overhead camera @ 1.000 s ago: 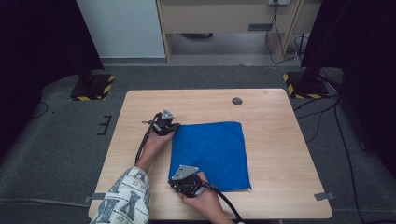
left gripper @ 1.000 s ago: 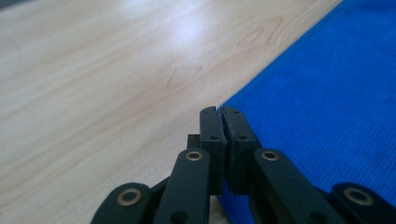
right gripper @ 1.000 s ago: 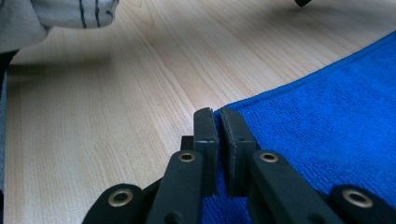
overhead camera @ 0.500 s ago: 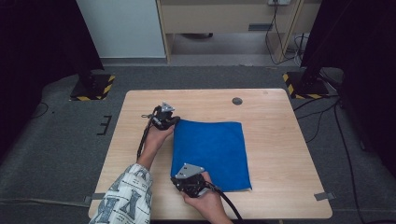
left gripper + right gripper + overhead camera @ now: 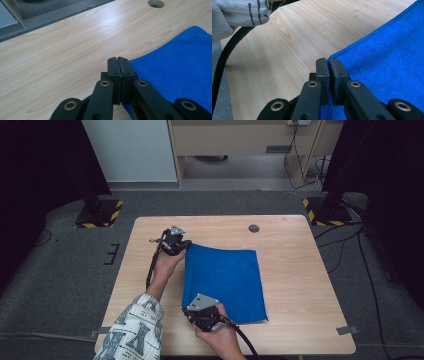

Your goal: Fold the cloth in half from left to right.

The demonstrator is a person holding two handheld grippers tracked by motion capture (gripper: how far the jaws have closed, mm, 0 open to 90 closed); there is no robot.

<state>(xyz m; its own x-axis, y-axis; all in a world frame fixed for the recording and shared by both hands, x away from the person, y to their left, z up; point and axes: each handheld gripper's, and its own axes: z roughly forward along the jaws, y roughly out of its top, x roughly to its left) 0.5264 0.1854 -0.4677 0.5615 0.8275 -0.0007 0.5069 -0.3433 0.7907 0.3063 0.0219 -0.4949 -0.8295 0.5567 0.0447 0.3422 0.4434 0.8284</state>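
While two grippers pinch corners, one blue cloth (image 5: 225, 280) spreads.

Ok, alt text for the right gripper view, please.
The right gripper, jaws shut, pinches the corner of a blue cloth lying on a light wooden table. A patterned sleeve and a black cable show at upper left.

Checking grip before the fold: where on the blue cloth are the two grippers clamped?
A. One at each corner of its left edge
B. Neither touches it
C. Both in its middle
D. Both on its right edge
A: the left gripper pinches the far left corner of the blue cloth, and the right gripper pinches the near left corner.
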